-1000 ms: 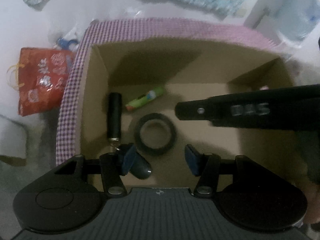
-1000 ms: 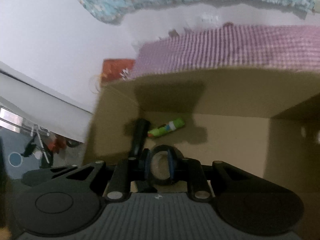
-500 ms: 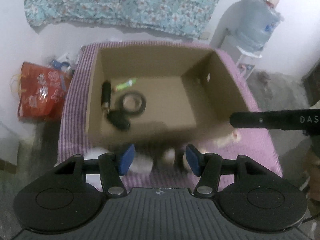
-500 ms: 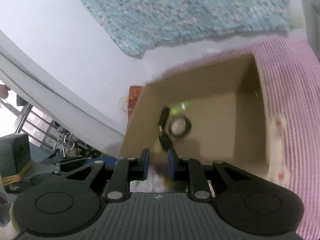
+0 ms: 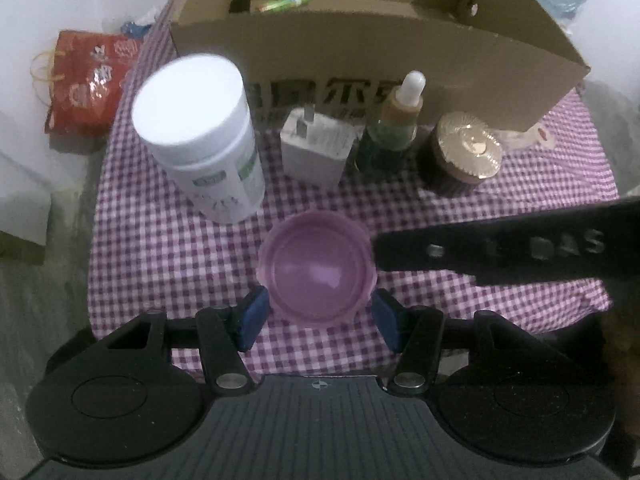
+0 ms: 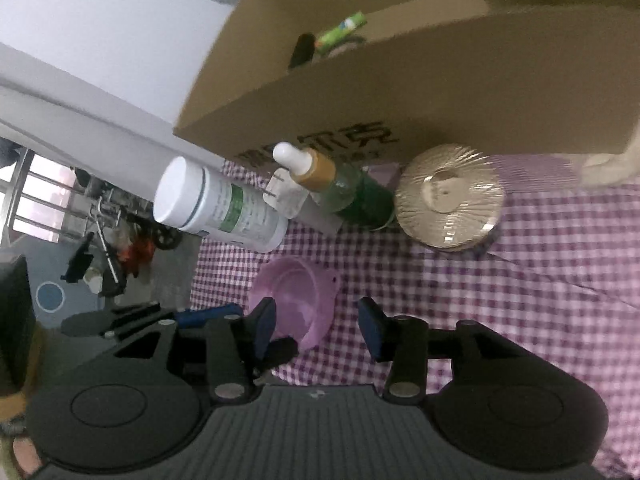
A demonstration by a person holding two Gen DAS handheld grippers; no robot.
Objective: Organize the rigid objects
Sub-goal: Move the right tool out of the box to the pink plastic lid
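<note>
Hovering over the checked cloth [image 5: 160, 248], the left gripper [image 5: 318, 314] brackets the purple bowl [image 5: 316, 268], jaws opening, pads just clear of its rim and gripping nothing. The right gripper [image 6: 318, 324] is opening too, empty, with the bowl's edge just beside its left pad. Best play, I'd say: centre the left pads across the rim, close gently, lift straight up past the white bottle [image 5: 200, 136], and carry it into the cardboard box [image 5: 400, 44].

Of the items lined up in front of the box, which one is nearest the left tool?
The purple bowl, alone in front of the row, sits between the left tool's opening jaws. The white bottle, charger, dropper bottle and gold-lidded jar stand farther back.
</note>
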